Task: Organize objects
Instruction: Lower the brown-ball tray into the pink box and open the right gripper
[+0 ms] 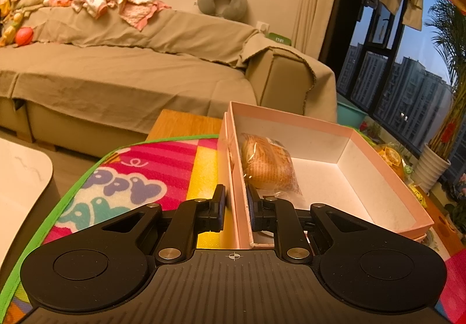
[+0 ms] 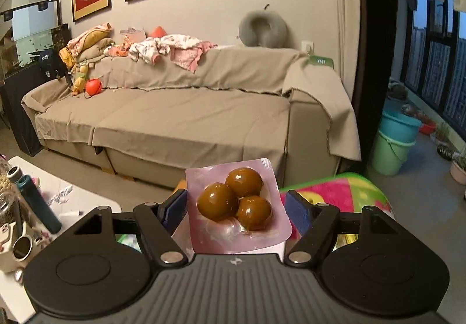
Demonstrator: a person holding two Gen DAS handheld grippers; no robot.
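Left tool (image 1: 236, 207) pinches the pink box (image 1: 387, 178) wall beside wrapped bread (image 1: 269, 163), while only the right view shows its tool (image 2: 235, 207) clamping a pouch of brown eggs (image 2: 236, 201).

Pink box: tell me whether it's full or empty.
Mostly empty. The pink box is open and holds one wrapped bun at its near left side; the rest of the white floor is bare.

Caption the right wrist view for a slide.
Right gripper holds a sealed pink pack of three brown eggs before the sofa.
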